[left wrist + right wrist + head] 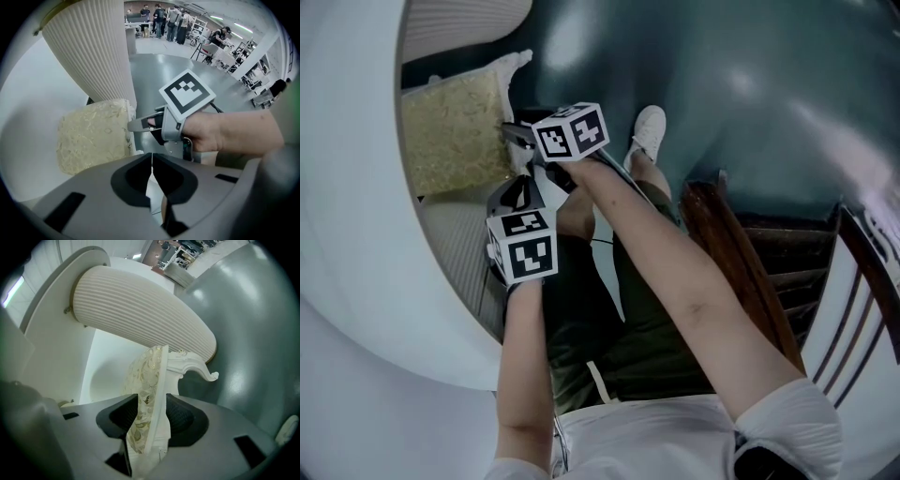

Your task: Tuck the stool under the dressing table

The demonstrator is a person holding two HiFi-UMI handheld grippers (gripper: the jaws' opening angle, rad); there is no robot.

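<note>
Upright stool (455, 131), cushion up — right gripper (151, 420) clamped on its edge, left gripper (151, 180) closed, empty.

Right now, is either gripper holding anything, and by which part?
The right gripper is clamped on the stool, gripping the edge of its cushioned seat. The left gripper is shut with nothing between its jaws.

No legible text, label, brand, number or sign in any view; the marker cubes (570, 130) carry only black-and-white square patterns.
</note>
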